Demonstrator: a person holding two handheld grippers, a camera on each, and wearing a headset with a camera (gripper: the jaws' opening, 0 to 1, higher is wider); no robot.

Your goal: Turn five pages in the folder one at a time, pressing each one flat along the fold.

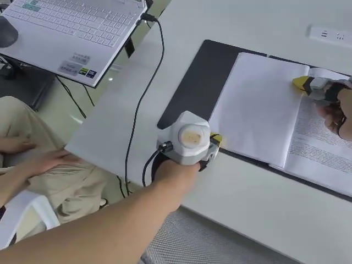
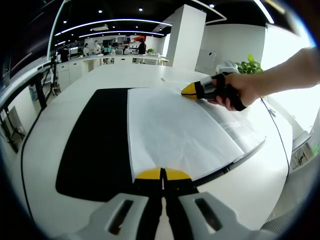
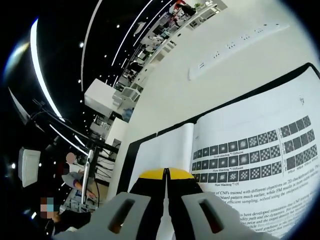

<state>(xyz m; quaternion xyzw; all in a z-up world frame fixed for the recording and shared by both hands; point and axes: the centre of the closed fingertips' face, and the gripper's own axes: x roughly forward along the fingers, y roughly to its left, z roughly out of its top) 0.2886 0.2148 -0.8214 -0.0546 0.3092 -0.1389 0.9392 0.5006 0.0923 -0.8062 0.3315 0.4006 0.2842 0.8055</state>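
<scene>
Open-plan office — white workbenches [image 1: 264, 220], laptop [image 1: 71, 27], ceiling strip lights [image 2: 115, 21].

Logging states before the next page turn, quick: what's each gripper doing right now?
Left gripper: shut, tips at the near edge of the blank page, nothing seen between them.
Right gripper: shut, tips by the fold, holding nothing visible.

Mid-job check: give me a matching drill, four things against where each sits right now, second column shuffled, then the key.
1 left claw
2 right claw
3 laptop
4 power strip

A on the bench, beyond the folder
B at the fold, far end of the open pages
C at the near edge of the blank page
D off to the left of the bench, black cable plugged in

Pairs: 1-C; 2-B; 3-D; 4-A
</scene>
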